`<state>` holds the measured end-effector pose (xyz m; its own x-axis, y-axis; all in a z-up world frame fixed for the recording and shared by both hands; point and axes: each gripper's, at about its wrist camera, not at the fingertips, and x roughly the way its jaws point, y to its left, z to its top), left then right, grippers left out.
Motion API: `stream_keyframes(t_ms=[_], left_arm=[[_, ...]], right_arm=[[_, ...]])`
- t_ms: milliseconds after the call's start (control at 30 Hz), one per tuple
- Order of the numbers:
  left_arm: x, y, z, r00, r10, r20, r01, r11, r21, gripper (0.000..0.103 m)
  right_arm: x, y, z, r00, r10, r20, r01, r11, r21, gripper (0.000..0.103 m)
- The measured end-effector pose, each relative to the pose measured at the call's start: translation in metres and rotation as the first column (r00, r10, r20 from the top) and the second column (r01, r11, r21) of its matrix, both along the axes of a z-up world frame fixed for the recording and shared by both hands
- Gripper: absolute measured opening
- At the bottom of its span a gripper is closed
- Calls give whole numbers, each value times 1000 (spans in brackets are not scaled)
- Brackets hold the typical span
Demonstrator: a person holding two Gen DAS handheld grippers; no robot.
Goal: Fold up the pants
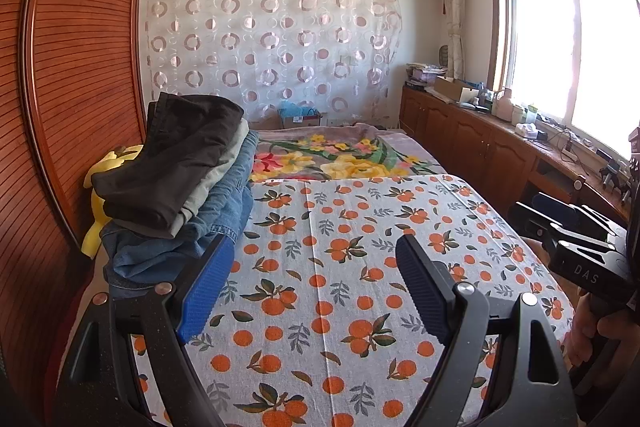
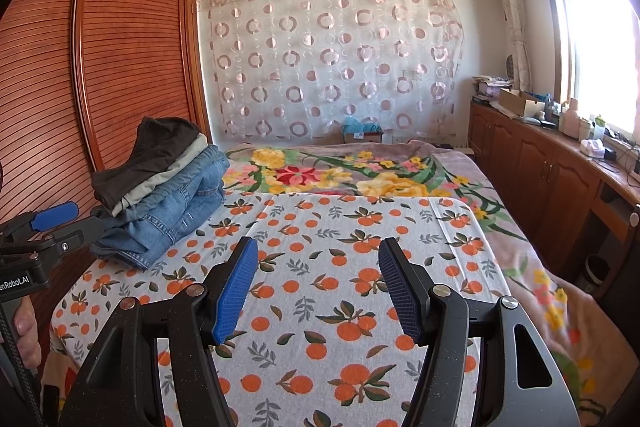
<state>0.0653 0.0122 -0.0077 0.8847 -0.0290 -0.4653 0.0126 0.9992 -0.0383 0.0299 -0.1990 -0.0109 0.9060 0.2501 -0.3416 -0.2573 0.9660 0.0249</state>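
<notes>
**Me:** Looking down the bed [image 2: 460,163] first: the flowered blanket [image 2: 360,175] covers the far half, and the orange-print sheet [image 2: 340,267] is spread flat on the near half, bare in front of me.

**Partner:** And the pants?

**Me:** In a stack [image 2: 164,187] at the sheet's left edge, beside the wooden wardrobe [image 2: 120,47]. Dark pants [image 1: 180,155] lie on top, a pale pair [image 1: 224,163] under them, and blue jeans [image 1: 192,235] at the bottom. They sit loosely folded, edges uneven.

**Partner:** What are your tongs doing?

**Me:** Nothing is in either. My left gripper [image 1: 312,287] stands wide, its blue pad just beside the jeans' near corner, though I cannot tell whether it touches. My right gripper [image 2: 316,287] is open a little less, over bare sheet, well apart from the stack.

**Partner:** How will the top pair handle?

**Me:** Soft and limp, I'd guess, light enough for one pinch but likely to sag and drag the pale pair along. The denim looks thicker and heavier, stiff at the seams.

**Partner:** Where would you grip?

**Me:** At the waistband, if I can find it, one gripper at each end; the doubled cloth there should hold without slipping. Then I'd carry it onto the open sheet.
</notes>
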Motion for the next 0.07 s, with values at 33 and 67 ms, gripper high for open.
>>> stream_keyframes(t_ms=[33, 67], left_arm=[[0, 0, 0, 1000, -1, 0, 1, 1000, 0, 84], [0, 0, 0, 1000, -1, 1, 1, 1000, 0, 84]], right_arm=[[0, 0, 0, 1000, -1, 0, 1, 1000, 1, 65], [0, 0, 0, 1000, -1, -1, 1, 1000, 1, 65]])
